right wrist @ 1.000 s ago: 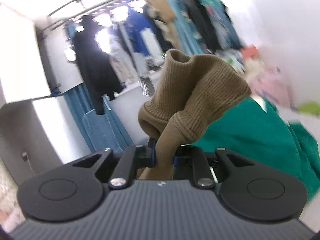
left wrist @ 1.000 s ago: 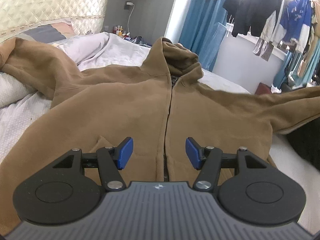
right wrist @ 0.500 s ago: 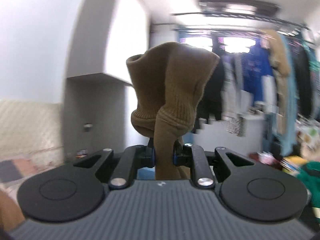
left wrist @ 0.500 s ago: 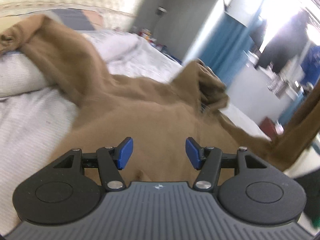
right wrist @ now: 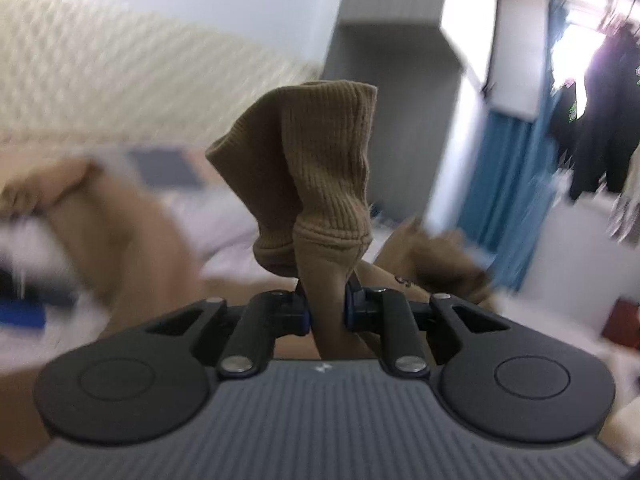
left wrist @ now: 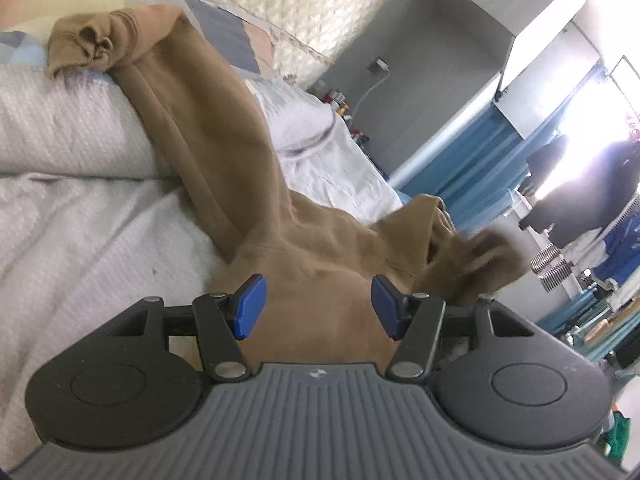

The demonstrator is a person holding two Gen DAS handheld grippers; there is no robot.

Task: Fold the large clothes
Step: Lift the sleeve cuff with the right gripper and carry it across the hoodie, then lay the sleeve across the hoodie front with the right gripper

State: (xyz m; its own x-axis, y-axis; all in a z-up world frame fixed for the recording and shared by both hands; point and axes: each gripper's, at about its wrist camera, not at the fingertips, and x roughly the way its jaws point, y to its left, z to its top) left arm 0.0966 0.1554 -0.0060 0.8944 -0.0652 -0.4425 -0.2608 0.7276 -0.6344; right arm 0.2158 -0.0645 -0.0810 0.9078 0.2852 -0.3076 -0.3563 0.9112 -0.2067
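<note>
Since the earlier frame the right gripper (right wrist: 326, 312) has swung its cuff (right wrist: 316, 168), fingers clenched on it, in over the brown hoodie (left wrist: 320, 248) on the bed (left wrist: 80, 216). Left gripper (left wrist: 316, 306), fingers released, hovers at the hoodie's shoulder; the other sleeve (left wrist: 192, 92) runs away up-left from it.

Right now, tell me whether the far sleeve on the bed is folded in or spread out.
Spread out: the far sleeve stretches away from the hoodie body, its cuff up on the pillow.

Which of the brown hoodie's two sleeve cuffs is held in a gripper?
The ribbed cuff pinched upright in the right gripper. The other cuff lies loose, bunched on the white bedding.
</note>
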